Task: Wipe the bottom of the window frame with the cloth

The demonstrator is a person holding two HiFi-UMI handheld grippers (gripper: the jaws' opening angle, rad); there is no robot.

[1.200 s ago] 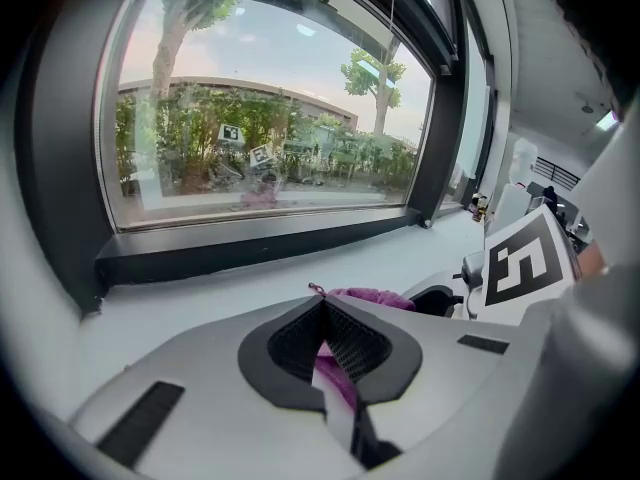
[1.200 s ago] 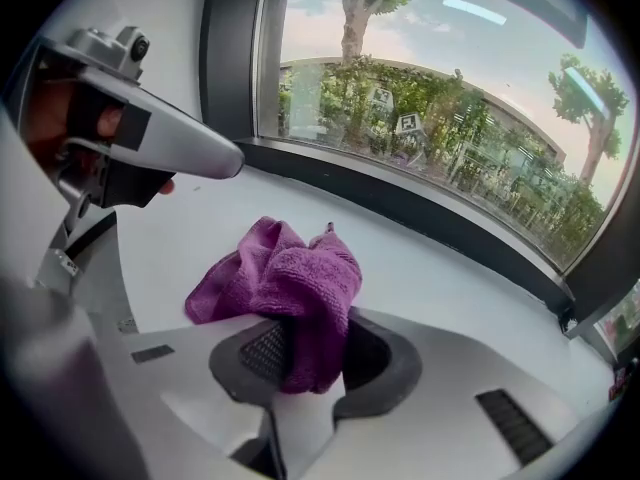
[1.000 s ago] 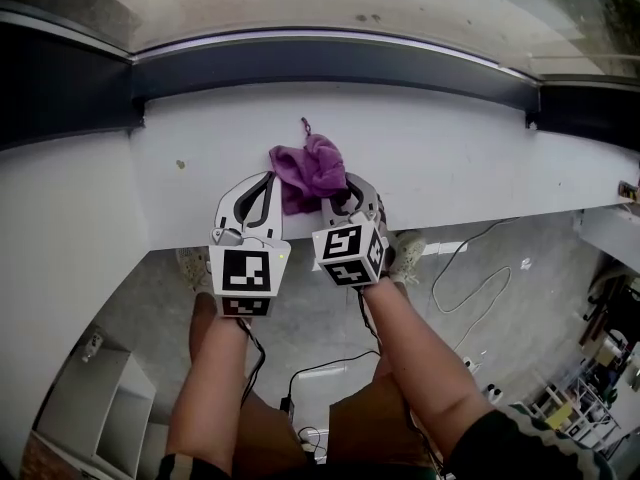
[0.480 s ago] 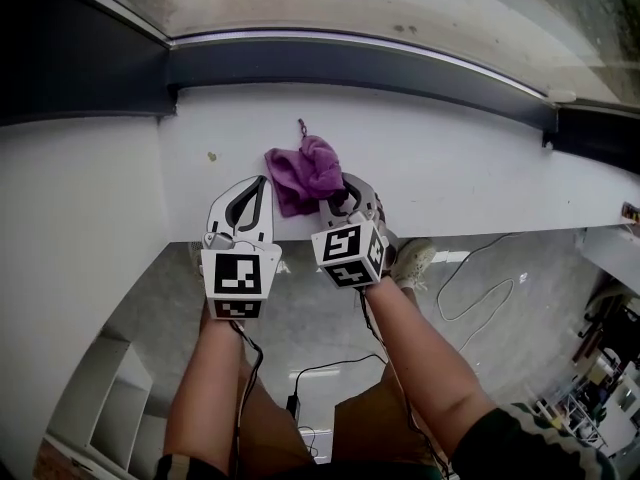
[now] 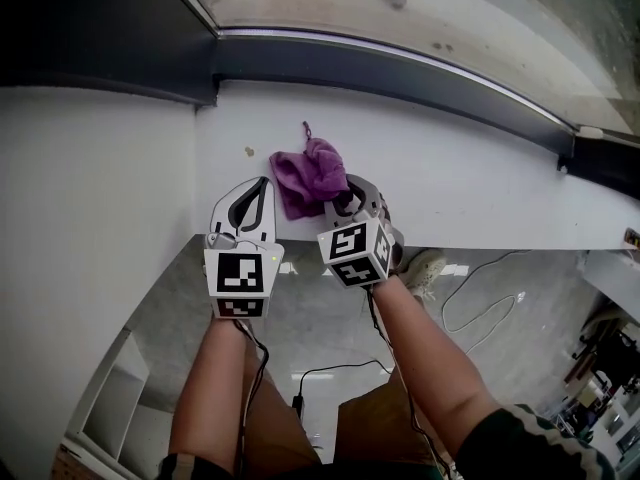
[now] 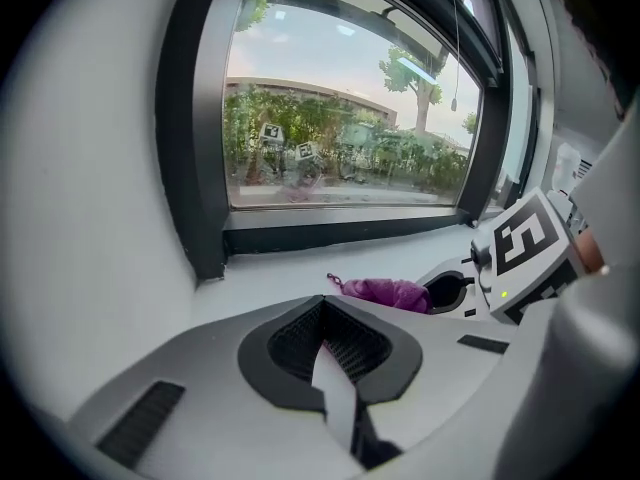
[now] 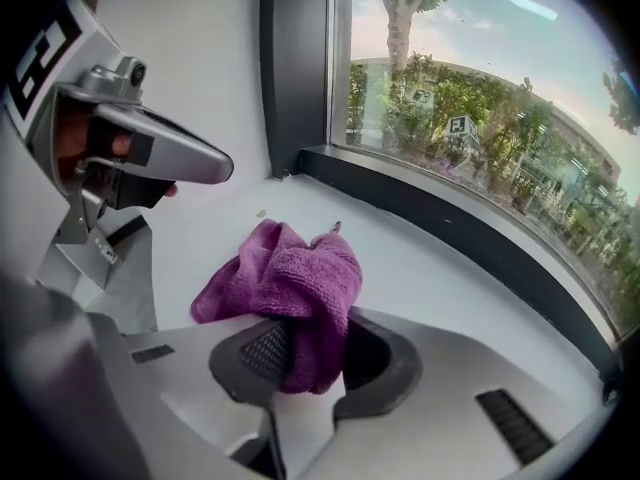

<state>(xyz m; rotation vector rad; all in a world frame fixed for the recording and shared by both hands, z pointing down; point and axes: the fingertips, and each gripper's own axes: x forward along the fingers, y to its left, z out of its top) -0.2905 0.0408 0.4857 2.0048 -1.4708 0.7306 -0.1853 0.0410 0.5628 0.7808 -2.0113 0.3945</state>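
Right fingers (image 7: 262, 353) clamped on purple cloth (image 7: 290, 278) atop white sill (image 5: 450, 188); left fingers (image 6: 290, 346) together, empty.

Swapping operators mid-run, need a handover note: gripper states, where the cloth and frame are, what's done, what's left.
Left gripper: shut, empty, at the sill's near edge, to the left of the cloth.
Right gripper: shut on the purple cloth, which is bunched up and rests on the white sill.
Bottom window frame: dark rail along the sill's far edge. The cloth lies short of it and nothing touches it.
Done: cloth grasped.
Left: push the cloth forward to the rail and wipe along it.
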